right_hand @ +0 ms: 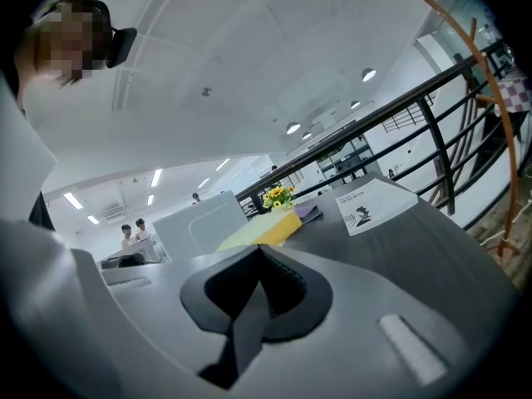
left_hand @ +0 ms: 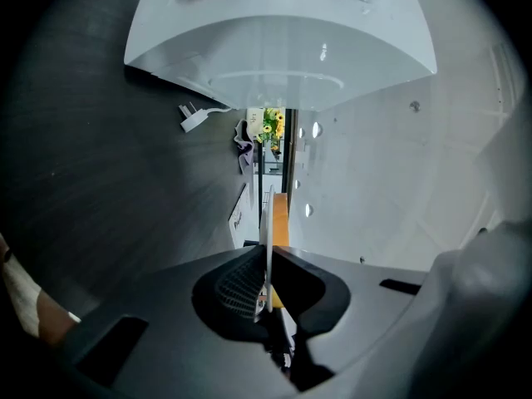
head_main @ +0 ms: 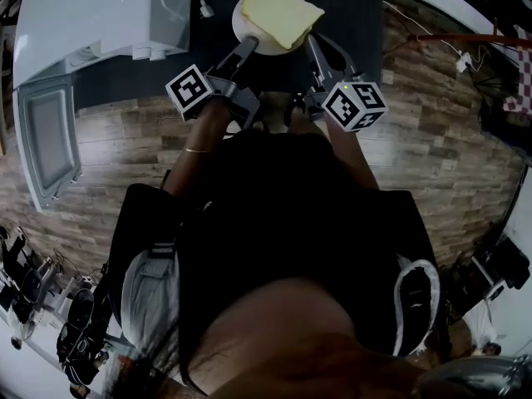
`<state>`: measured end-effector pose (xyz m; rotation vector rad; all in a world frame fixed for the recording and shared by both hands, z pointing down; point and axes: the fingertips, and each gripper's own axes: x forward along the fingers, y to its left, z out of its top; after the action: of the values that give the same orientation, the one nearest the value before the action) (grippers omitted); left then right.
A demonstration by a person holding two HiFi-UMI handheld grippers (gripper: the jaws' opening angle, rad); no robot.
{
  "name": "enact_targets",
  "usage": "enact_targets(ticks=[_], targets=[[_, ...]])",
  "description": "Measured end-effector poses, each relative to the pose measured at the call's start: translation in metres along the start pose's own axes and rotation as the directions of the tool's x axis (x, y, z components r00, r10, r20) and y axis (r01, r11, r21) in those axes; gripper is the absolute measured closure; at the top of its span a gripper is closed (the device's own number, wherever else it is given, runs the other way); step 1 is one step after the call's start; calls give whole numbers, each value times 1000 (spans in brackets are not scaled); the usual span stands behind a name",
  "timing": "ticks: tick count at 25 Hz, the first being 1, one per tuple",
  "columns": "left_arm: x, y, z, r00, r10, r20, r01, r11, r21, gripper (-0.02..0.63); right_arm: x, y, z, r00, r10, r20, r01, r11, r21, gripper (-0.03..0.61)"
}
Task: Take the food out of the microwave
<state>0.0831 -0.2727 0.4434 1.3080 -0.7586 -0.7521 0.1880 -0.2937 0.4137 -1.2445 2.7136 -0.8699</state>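
Note:
A white plate [head_main: 244, 28] with a pale yellow slab of food [head_main: 278, 11] on it is held over the dark table, to the right of the white microwave [head_main: 100, 15]. My left gripper [head_main: 248, 46] is shut on the plate's left rim. In the left gripper view the plate [left_hand: 268, 223] runs edge-on between the jaws, with the food [left_hand: 281, 219] on its right side. My right gripper [head_main: 312, 44] sits at the plate's right side with its jaws shut. In the right gripper view the food [right_hand: 262, 231] lies just beyond the right gripper [right_hand: 259, 260], and no plate shows between the jaws.
The microwave's door [head_main: 48, 140] hangs open at the left. A white plug [head_main: 206, 11] lies on the dark table [head_main: 133, 81]. A booklet [right_hand: 374, 206] and flowers [right_hand: 278, 196] are farther along the table. Wooden floor and a railing lie to the right.

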Motion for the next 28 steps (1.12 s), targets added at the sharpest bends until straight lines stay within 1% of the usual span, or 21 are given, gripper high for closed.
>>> enact_targets(ticks=[8,11,17,20,24,28], targets=[[6,12,2,999,27,30,-27,1000,-5,598,7,-12,-6,999,14,-46,-13,1000,14,578],[8,16,1,999,38,29,-38,999,2,598,11,-14,-5,999,18,-48,-17,1000,10,578],[11,29,1,997,64,38,-63,998,-11,598,15,-21,-11,997,23,-72,-22,1000,18,578],[11,33,3,996,78,34,-78,997,3,598,14,-23,-10,998,17,-59,-16,999,28,578],[12,39,3,995,97,37,-98,995,0,598,9,-27,-1,1000,-2,-11,2,1000,25,578],[14,49,6,991,127,36,-128,992,3,598,4,-32,2,1000,-20,8,19,999,34,578]])
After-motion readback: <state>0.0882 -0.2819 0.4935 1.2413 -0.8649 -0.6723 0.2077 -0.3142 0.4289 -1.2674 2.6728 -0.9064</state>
